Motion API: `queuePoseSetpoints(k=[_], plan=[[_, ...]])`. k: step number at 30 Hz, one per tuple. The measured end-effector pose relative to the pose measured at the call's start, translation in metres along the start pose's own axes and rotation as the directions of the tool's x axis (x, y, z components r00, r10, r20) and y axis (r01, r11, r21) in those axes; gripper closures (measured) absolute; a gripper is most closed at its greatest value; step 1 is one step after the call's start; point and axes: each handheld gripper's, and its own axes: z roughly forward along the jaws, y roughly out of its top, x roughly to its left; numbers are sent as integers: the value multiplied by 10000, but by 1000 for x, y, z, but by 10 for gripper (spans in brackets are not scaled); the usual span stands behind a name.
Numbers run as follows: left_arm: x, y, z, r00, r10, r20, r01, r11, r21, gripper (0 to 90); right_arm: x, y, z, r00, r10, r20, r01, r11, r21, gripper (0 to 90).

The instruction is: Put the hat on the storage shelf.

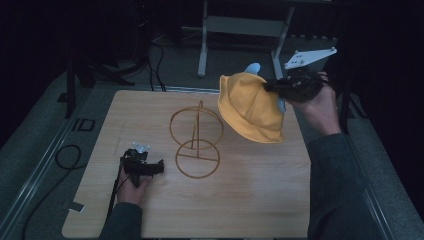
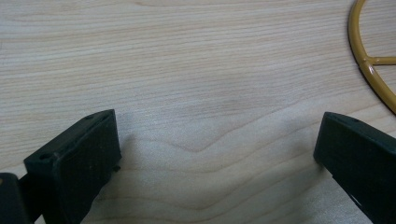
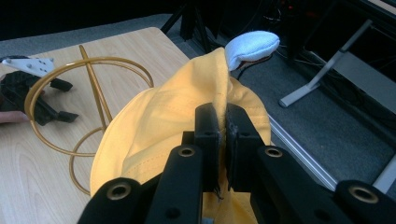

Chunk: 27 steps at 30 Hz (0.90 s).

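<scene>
the hat [image 1: 250,107] hangs above the table [image 1: 250,200], right of the wire stand [image 1: 196,142]; the left gripper [image 1: 145,167] rests left of the stand.

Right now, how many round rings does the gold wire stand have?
2. One ring lies flat on the table as the base; the other ring stands upright above it on the stand, left of the yellow hat.
</scene>
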Motion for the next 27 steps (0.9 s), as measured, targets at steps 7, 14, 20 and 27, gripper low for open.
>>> queuePoseSetpoints(k=[7, 14, 20, 27], plan=[[0, 0, 0, 10000, -1, -1, 1, 10000, -2, 4, 4, 7, 2, 10000, -30, -82, 28, 9999, -152, 851], [0, 0, 0, 10000, -1, -1, 1, 10000, -2, 4, 8, 14, 6, 9997, -132, -186, 129, 9998, -135, 851], [0, 0, 0, 10000, 1, -5, -1, 10000, -6, 4, 8, 19, 6, 9997, -124, -200, 118, 9995, -286, 851], [-1, 0, 0, 10000, 29, 36, -29, 10000, 6, 4, 12, 27, 6, 9995, -102, -305, 88, 9988, -475, 850]])
